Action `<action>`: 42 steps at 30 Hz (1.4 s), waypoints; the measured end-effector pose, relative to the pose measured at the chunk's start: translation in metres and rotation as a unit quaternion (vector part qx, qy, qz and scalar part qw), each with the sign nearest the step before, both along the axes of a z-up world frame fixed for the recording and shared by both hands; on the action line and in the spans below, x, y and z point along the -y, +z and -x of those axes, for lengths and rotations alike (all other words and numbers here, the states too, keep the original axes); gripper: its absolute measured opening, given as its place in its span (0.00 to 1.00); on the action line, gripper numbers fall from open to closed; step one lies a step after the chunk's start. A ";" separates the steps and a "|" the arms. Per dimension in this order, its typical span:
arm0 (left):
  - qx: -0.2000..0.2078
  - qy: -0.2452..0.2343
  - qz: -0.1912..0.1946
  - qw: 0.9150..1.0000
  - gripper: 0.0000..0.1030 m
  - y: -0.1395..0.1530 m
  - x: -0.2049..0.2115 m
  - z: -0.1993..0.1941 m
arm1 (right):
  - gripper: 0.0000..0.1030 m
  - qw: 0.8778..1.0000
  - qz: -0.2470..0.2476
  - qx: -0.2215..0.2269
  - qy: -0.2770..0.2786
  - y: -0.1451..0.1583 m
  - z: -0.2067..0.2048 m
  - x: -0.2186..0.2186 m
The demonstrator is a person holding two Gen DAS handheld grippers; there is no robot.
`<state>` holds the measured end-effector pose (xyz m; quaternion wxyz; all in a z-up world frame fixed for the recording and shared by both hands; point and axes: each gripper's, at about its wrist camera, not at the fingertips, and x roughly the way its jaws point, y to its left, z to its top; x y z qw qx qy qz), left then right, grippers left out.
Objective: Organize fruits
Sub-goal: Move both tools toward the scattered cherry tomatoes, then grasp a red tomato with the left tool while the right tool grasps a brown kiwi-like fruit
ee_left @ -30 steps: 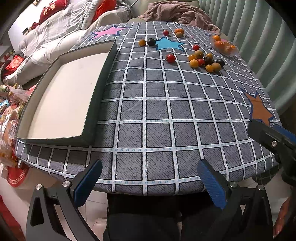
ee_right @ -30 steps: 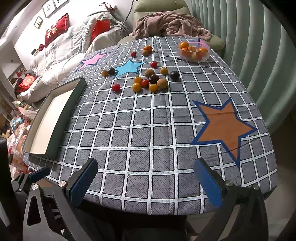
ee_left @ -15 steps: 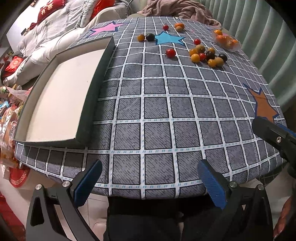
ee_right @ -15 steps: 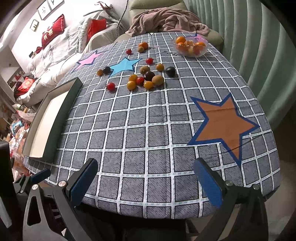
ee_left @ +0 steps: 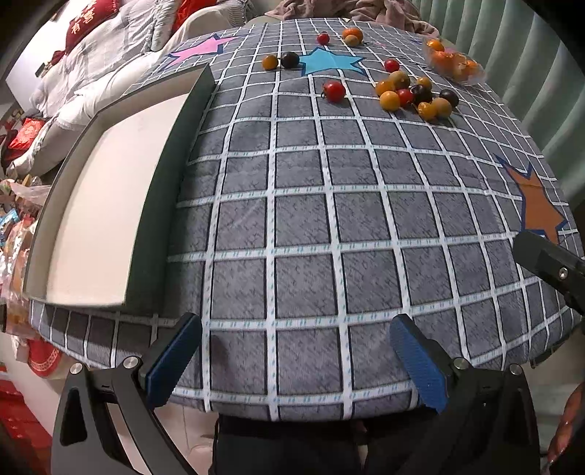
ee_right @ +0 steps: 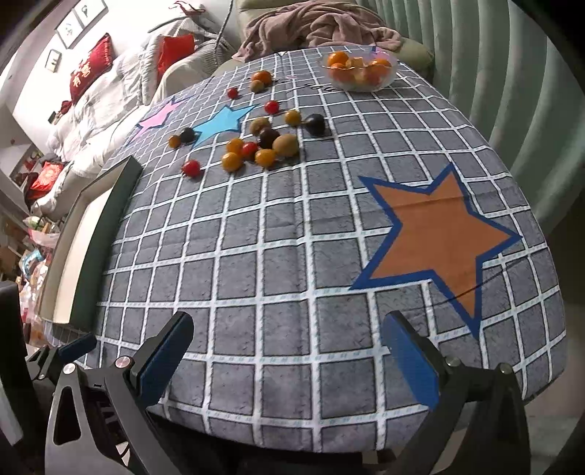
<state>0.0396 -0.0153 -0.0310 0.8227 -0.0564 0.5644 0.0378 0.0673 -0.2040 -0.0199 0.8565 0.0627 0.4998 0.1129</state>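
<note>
Fruits (ee_right: 260, 146) lie clustered toward the far side of the checked counter (ee_right: 292, 255), near a clear bowl (ee_right: 360, 71) of oranges. Left claw (ee_left: 296, 360) and right claw (ee_right: 287, 360) hover at the near edge, both spread wide and holding nothing. An empty tray (ee_left: 106, 204) sits at far left.

My desk (ee_right: 292, 255) wears a grey checked cloth with coloured stars. Pale green curtains (ee_right: 512, 91) hang to my right. Beyond, a sofa (ee_right: 109, 95) holds white bedding and red cushions (ee_right: 91, 67); framed pictures (ee_right: 78, 18) dot the white wall.
</note>
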 end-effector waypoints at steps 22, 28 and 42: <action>-0.008 0.002 -0.039 0.999 1.00 0.011 -0.013 -0.077 | 1.00 1.000 0.016 0.000 0.024 0.014 -0.060 0.005; -0.003 0.001 -0.042 0.999 1.00 0.008 -0.010 -0.111 | 1.00 0.999 0.017 -0.016 0.029 0.006 -0.086 0.003; 0.027 -0.023 -0.023 0.999 1.00 -0.011 -0.005 -0.179 | 1.00 0.997 0.045 -0.016 0.063 -0.020 -0.134 -0.009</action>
